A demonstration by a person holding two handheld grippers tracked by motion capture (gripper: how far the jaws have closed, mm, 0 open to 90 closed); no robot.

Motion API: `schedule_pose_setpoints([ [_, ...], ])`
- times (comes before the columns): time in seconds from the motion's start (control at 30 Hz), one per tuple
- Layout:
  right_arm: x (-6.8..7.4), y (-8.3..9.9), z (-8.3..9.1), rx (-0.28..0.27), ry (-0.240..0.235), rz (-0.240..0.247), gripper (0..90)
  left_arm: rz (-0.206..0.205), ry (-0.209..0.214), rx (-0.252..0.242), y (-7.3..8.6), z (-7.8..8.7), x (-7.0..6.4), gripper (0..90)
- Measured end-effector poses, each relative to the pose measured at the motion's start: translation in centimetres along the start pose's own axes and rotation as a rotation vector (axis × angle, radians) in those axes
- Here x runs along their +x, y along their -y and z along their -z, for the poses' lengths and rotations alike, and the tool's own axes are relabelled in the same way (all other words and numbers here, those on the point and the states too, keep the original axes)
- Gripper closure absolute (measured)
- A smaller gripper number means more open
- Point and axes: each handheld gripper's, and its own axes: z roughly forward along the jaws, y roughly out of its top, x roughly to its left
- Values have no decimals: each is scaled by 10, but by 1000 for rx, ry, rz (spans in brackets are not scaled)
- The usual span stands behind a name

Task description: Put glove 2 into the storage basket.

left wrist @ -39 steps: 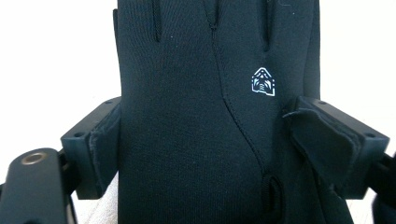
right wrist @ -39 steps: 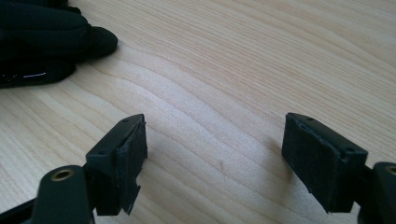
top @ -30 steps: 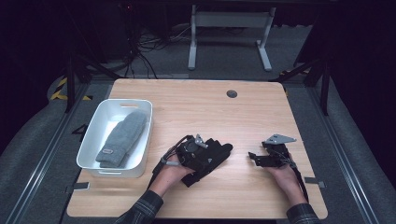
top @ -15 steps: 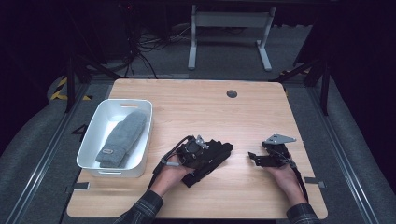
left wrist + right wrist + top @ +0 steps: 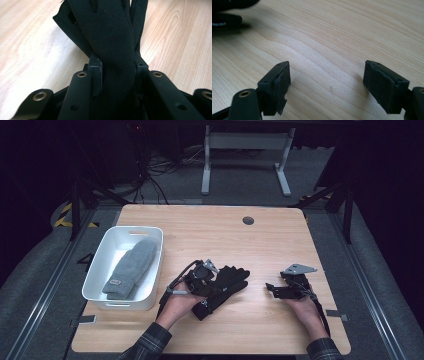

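The left gripper was clamped on a black glove — its jaws pinched the fabric from both sides near the wrist end, a narrow part that bunches easily between the pads. The glove lay on the wooden table, just right of the white bin, fingers pointing away from the person. A grey mitten was already lying in that bin, so the grip looked meant for lifting the glove over to join it. The right gripper rested well apart to the right, jaws spread wide over bare wood — idle, out of the way.
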Motion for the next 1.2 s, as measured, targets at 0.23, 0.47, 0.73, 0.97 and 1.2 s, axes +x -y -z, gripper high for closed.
schedule_pose_setpoints([
  [0.23,0,0,0,0,0,0,225,19,-21,-30,-8,30,6,694],
  [0.47,0,0,0,0,0,1,224,33,-42,-47,-13,58,17,693],
  [0.73,0,0,0,0,0,1,223,65,-77,-62,-14,95,35,693],
  [0.97,0,0,0,0,0,1,222,111,-109,-90,-6,126,56,693],
  [1.2,0,0,0,1,1,-1,221,177,-169,-101,9,157,80,694],
])
